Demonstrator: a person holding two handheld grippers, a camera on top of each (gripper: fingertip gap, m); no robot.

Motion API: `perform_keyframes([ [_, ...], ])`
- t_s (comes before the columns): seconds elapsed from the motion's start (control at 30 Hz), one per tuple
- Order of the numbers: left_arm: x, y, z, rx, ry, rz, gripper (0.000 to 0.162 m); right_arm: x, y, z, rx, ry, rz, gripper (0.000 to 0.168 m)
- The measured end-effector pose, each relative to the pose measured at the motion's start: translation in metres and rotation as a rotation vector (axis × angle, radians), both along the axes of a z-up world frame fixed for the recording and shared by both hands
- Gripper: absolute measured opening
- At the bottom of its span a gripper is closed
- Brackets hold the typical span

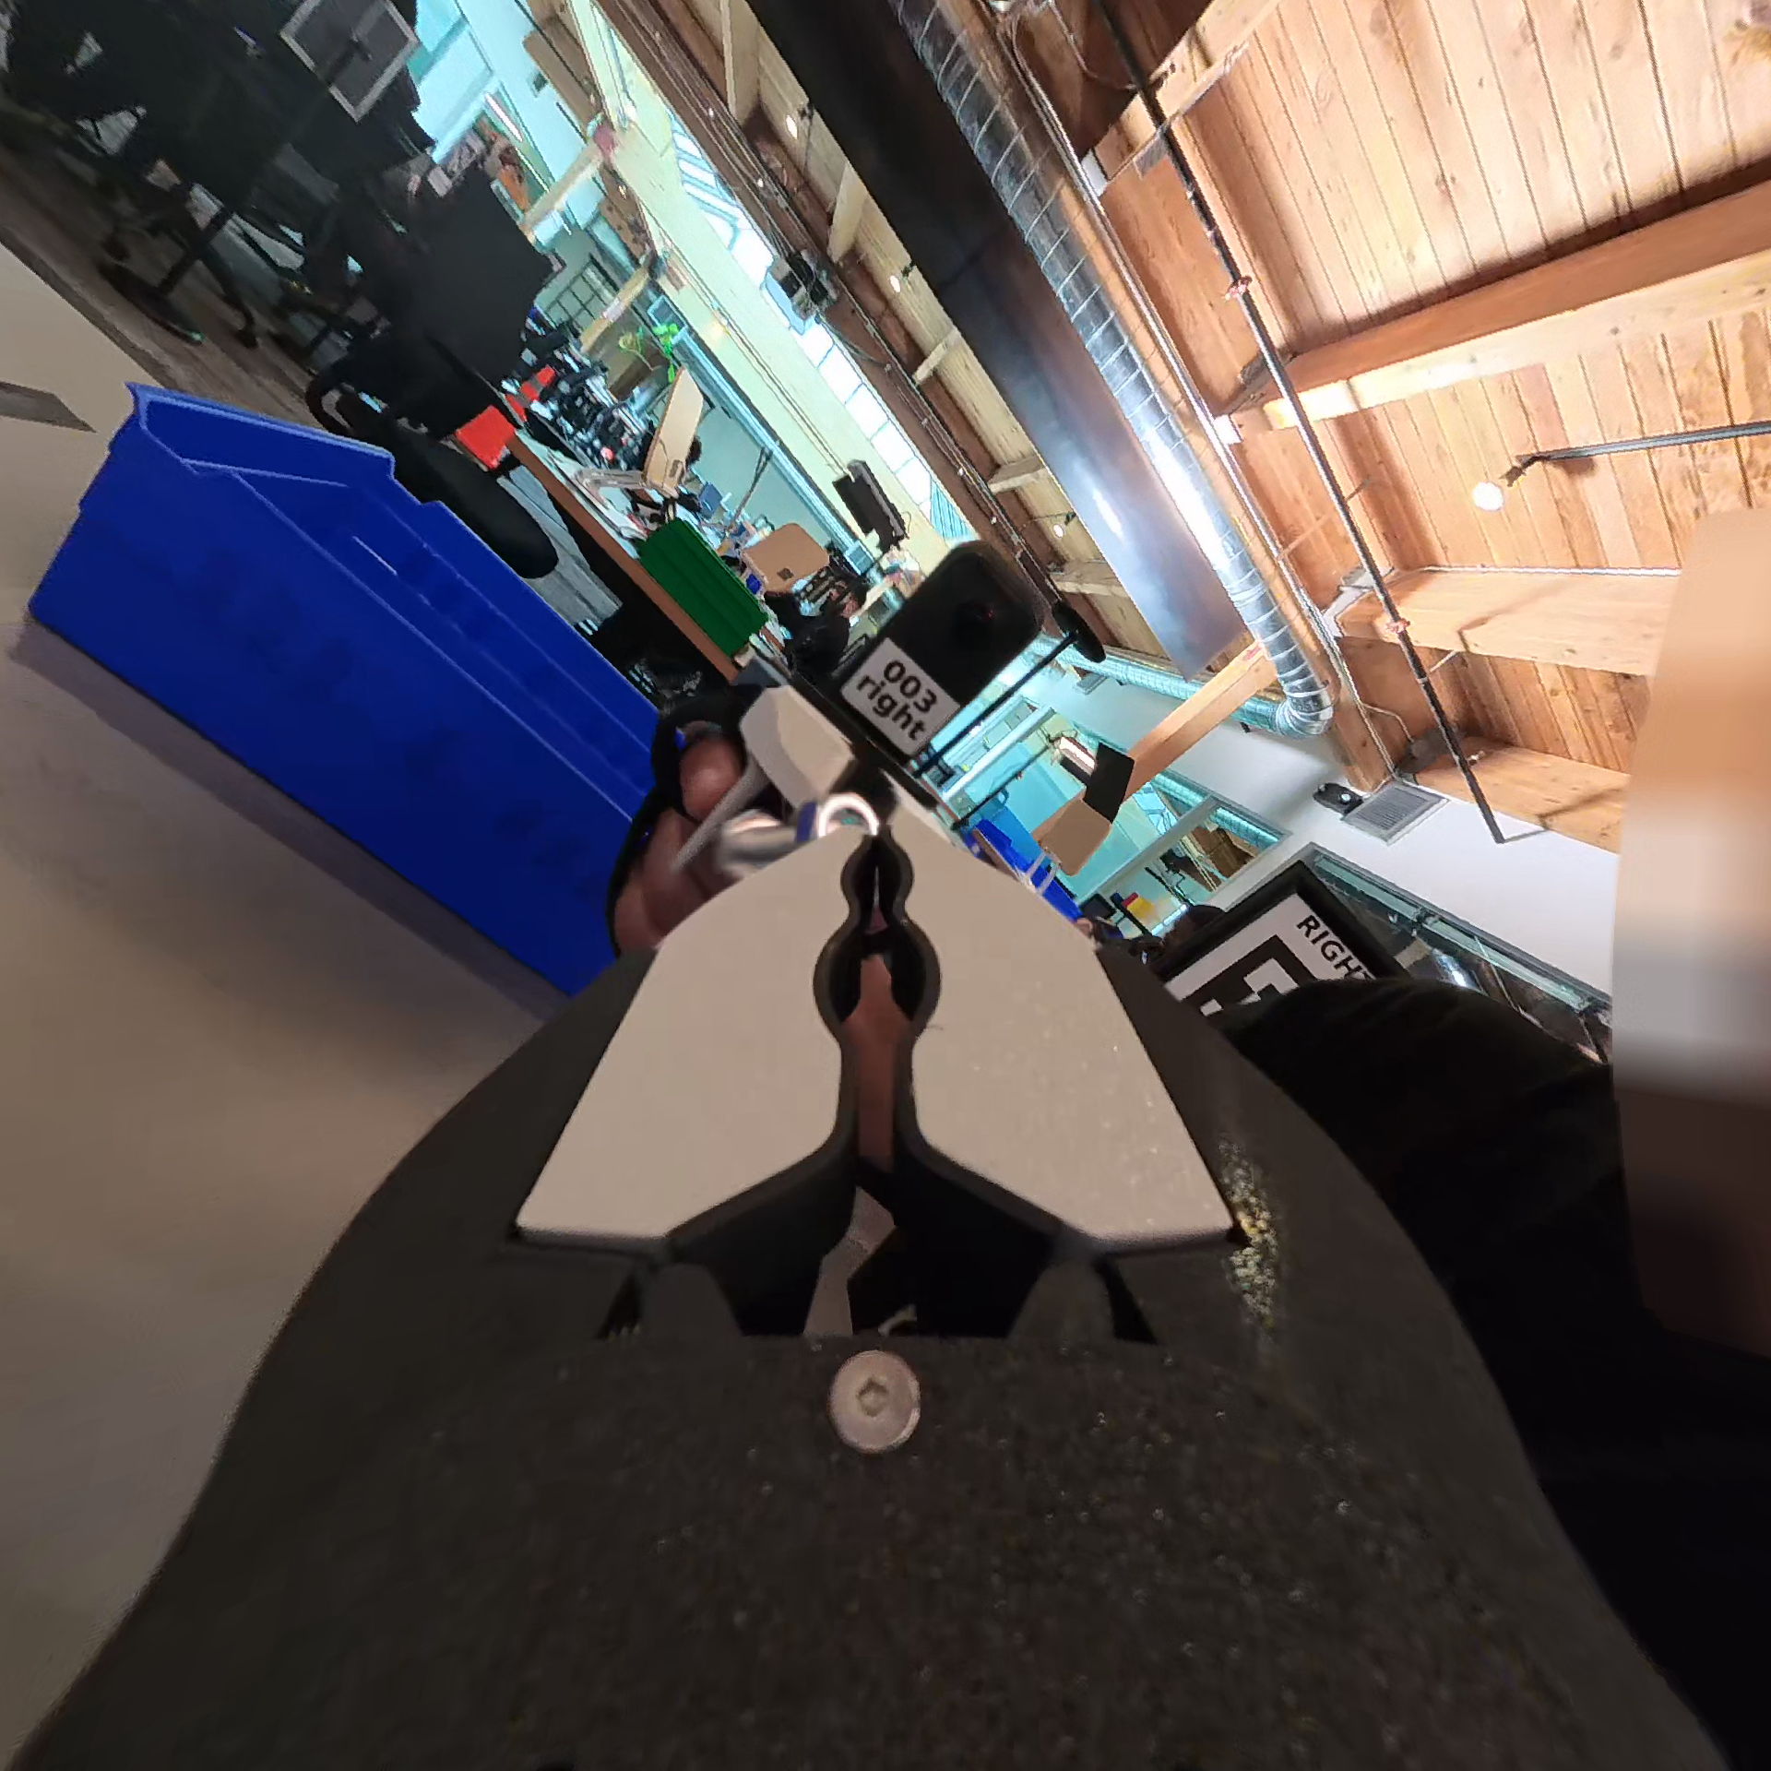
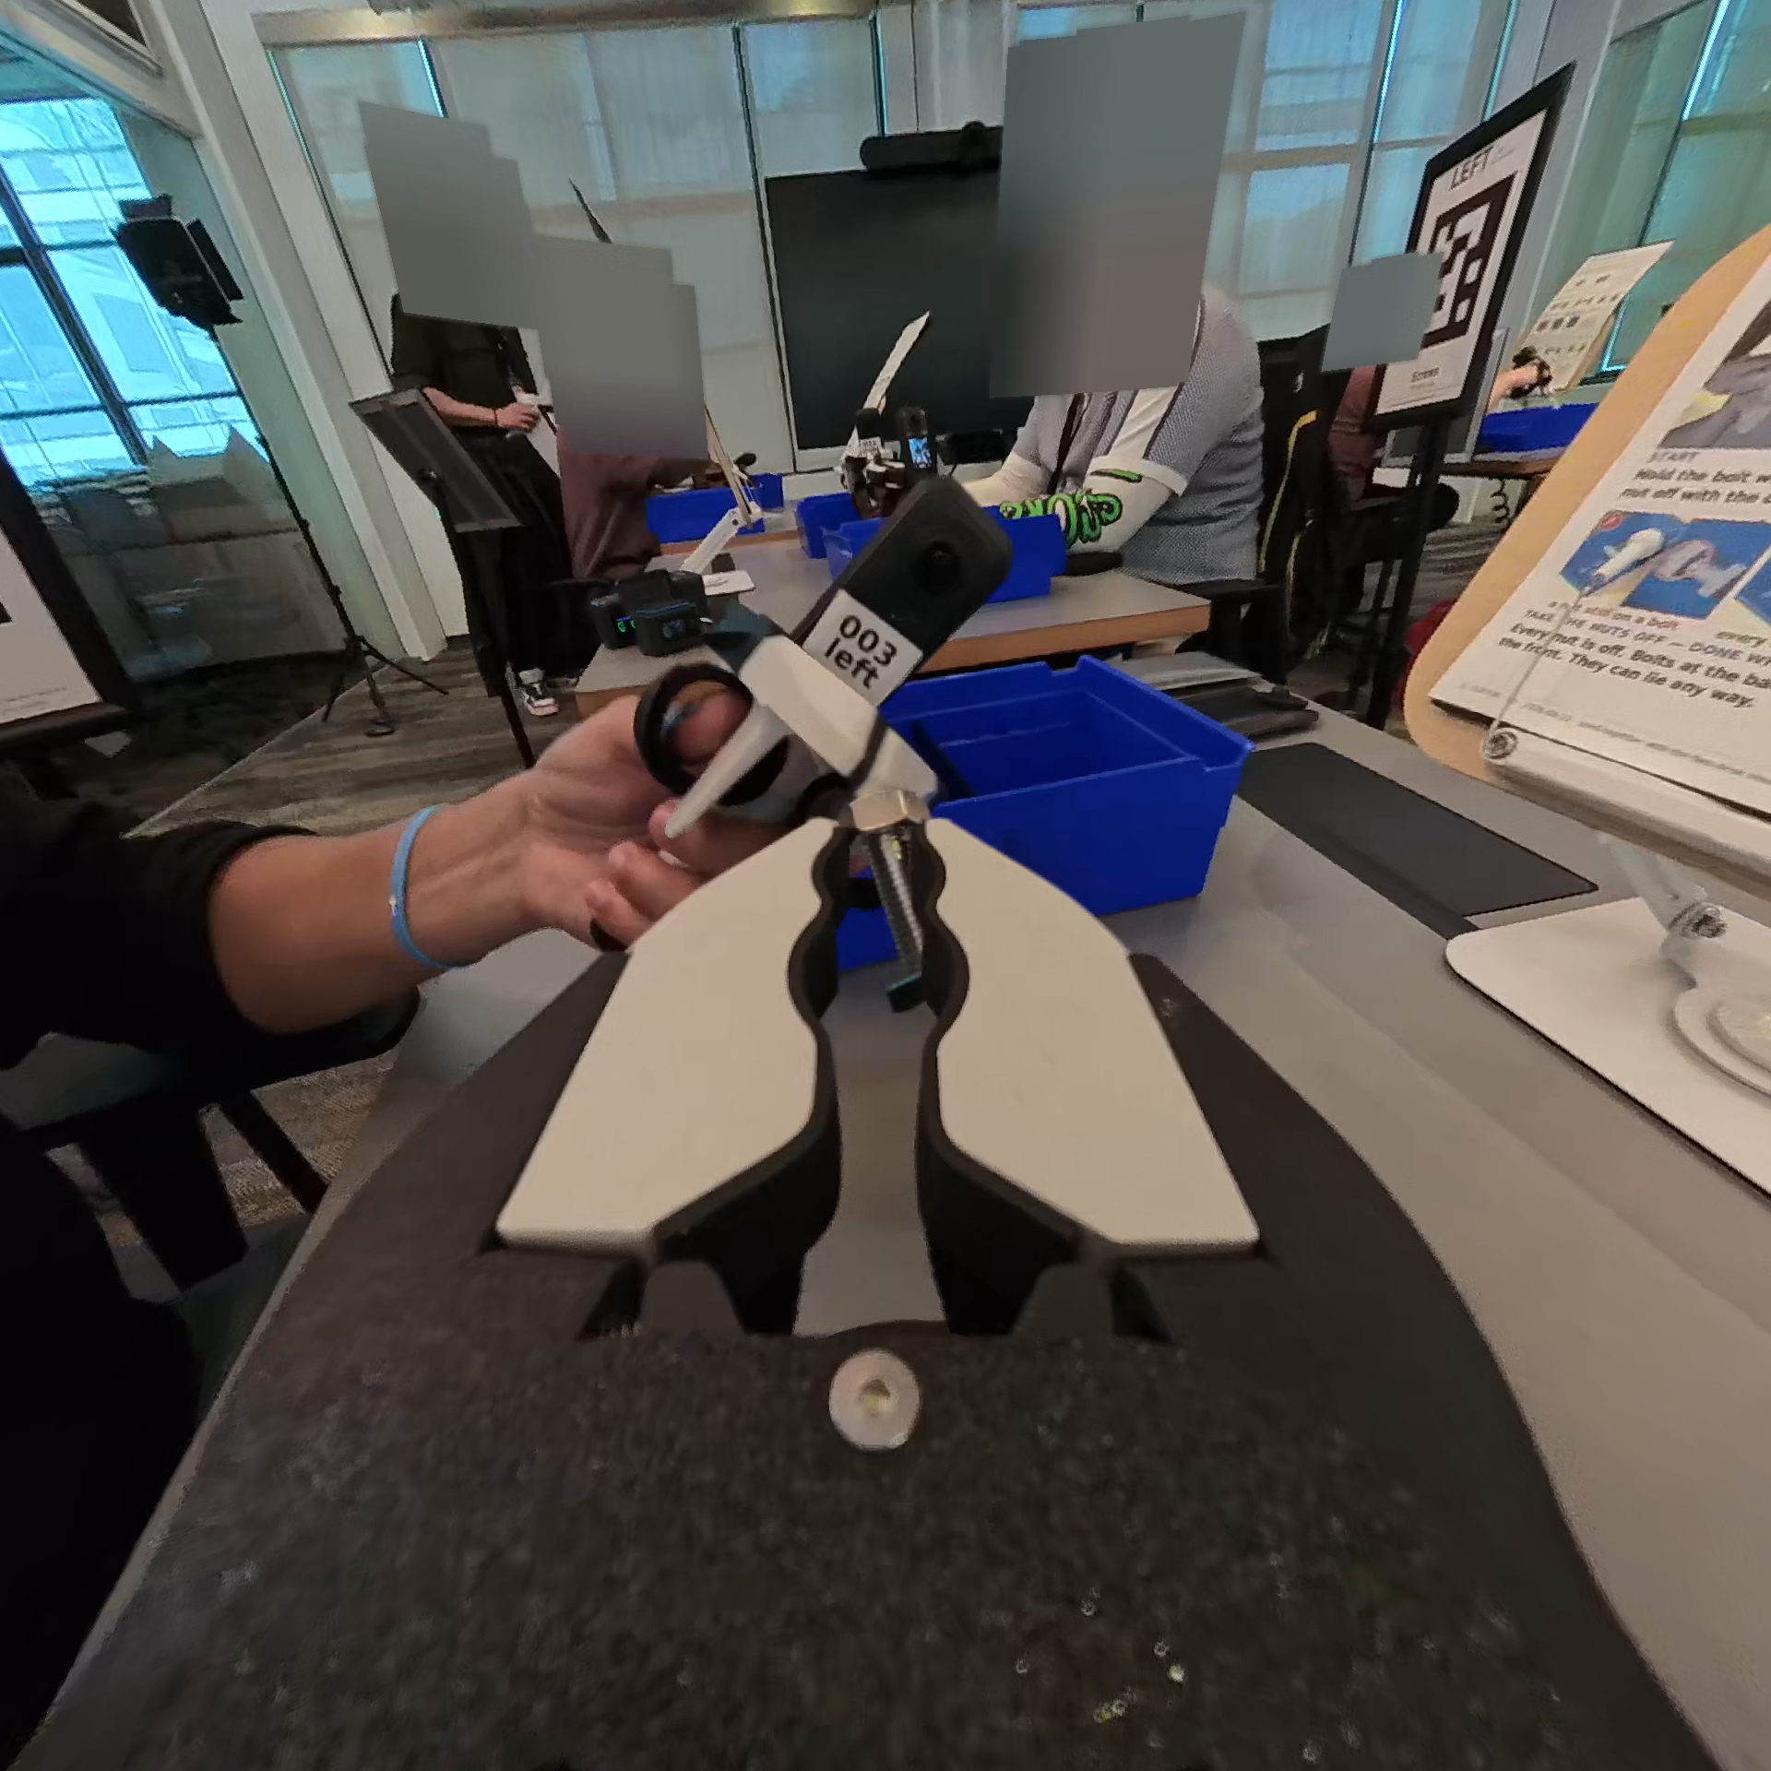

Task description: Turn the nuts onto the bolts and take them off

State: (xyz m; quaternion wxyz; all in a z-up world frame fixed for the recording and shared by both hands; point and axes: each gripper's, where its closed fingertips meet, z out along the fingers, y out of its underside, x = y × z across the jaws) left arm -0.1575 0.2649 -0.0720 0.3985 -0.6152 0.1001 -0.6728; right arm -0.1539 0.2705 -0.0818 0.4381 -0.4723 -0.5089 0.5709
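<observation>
2 hand-held grippers are meeting tip to tip above the grey table [image 2: 1342, 1016], just in front of a blue bin [image 2: 1083, 767] that is sitting toward the table's far edge. In the right wrist view, the right hand-held gripper [image 2: 877, 920] is clamping a threaded bolt [image 2: 901, 901] between its white fingers [image 2: 709, 1035]; the shank is running along the gap and its far end, carrying a silver hex nut [image 2: 889, 813], is sticking out past the fingertips. The left hand-held gripper [image 2: 867, 767], held by a hand [image 2: 613, 824] wearing a blue wristband, is coming in from the far side and touching that nut. In the left wrist view, the left hand-held gripper [image 1: 874, 862] is showing its fingers nearly together, the tips pinching at the silver nut [image 1: 848, 813], while the right hand-held gripper [image 1: 815, 767] is facing it. A white stand [image 2: 1629, 977] with an instruction sheet is sitting at the table's right edge.
</observation>
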Motion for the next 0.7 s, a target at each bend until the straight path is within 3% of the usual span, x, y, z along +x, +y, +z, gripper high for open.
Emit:
perform_keyframes([
  [0.1, -0.011, 0.004, -0.004, -0.006, 0.051, 0.055, 0.0, -0.002, 0.013, -0.015, -0.024, -0.09, -0.042, 0.009],
  [0.13, -0.014, 0.007, -0.008, -0.008, 0.086, 0.087, 0.0, -0.003, 0.016, -0.019, -0.033, -0.11, -0.05, 0.0],
  [0.23, -0.012, 0.01, -0.022, -0.012, 0.197, 0.131, 0.0, -0.003, 0.019, -0.017, -0.079, -0.083, -0.051, 0.0],
  [0.3, -0.011, 0.013, -0.038, -0.029, 0.308, 0.163, 0.016, -0.003, 0.025, -0.021, -0.067, -0.104, -0.076, 0.0],
  [0.43, -0.019, 0.015, -0.05, -0.032, 0.397, 0.229, 0.028, -0.003, 0.034, -0.035, -0.093, -0.18, -0.117, 0.0],
  [0.6, -0.032, -0.003, -0.027, 0.032, 0.443, 0.269, 0.035, -0.005, 0.04, -0.044, -0.061, -0.291, -0.195, 0.002],
  [0.7, -0.055, -0.016, -0.008, 0.077, 0.487, 0.305, 0.037, -0.001, 0.044, -0.04, -0.036, -0.331, -0.234, 0.016],
])
